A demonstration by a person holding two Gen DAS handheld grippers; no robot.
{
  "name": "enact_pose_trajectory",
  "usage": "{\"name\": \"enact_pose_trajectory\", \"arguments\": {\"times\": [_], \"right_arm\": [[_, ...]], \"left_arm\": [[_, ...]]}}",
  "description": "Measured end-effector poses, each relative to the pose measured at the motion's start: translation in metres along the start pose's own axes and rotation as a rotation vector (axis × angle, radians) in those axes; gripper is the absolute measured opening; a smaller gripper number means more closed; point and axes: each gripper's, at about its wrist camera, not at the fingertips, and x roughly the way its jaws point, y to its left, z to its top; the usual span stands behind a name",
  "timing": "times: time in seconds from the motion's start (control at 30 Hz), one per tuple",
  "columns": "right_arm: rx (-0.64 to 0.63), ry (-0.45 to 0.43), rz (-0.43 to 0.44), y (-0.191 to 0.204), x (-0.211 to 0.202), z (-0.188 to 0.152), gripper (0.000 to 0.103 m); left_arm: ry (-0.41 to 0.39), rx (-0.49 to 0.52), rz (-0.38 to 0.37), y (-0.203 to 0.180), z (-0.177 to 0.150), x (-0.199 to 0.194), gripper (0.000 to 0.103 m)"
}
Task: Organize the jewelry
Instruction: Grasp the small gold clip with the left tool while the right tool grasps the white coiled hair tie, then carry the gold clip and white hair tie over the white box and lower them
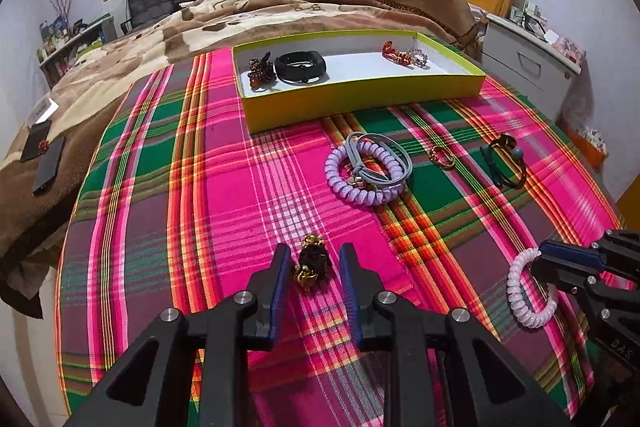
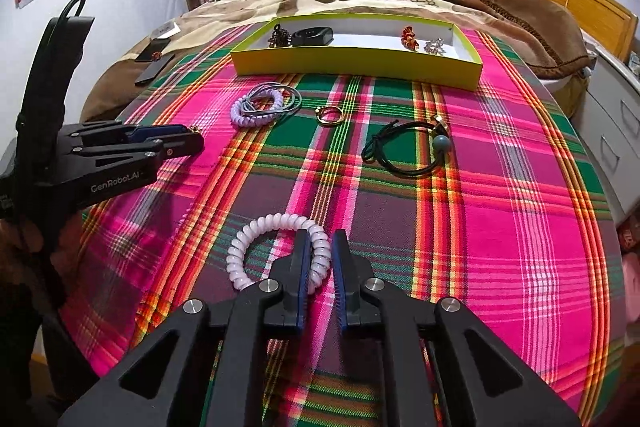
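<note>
The right gripper [image 2: 320, 251] is clenched on the near-right arc of a pale pink coil hair tie [image 2: 276, 247], pinching the cord so the loop can lift clear of the plaid cloth [image 2: 500, 227]. The left gripper [image 1: 315, 263] stands released, its fingers straddling a black-and-gold scrunchie [image 1: 313, 263] without touching it (likely lined up to close next). Well ahead of both grippers sits the yellow box [image 2: 360, 65], already holding a few pieces. Between box and grippers lie a lilac coil tie [image 2: 256, 111], a gold ring [image 2: 330, 115] and a black elastic [image 2: 404, 147].
</note>
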Motion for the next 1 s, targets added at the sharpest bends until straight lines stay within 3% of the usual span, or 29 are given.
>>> {"name": "enact_pose_trajectory", "arguments": {"times": [0.07,0.33,0.63,1.0], "right_arm": [[0.0,-0.003,0.0,0.0,-0.001,-0.001,0.01],[0.031,-0.029,0.009,-0.005,-0.009,-0.002,0.009],[0.068,-0.065,0.014,-0.01,-0.018,0.0,0.009],[0.107,-0.097,0.005,-0.022,-0.025,0.013,0.009]], "left_arm": [[-0.002,0.01,-0.003,-0.002,0.0,0.0,0.017],[-0.027,0.015,-0.017,-0.007,-0.006,-0.012,0.016],[-0.083,-0.023,-0.087,-0.012,-0.014,-0.034,0.015],[-0.135,-0.075,-0.124,-0.006,-0.004,-0.043,0.015]]}}
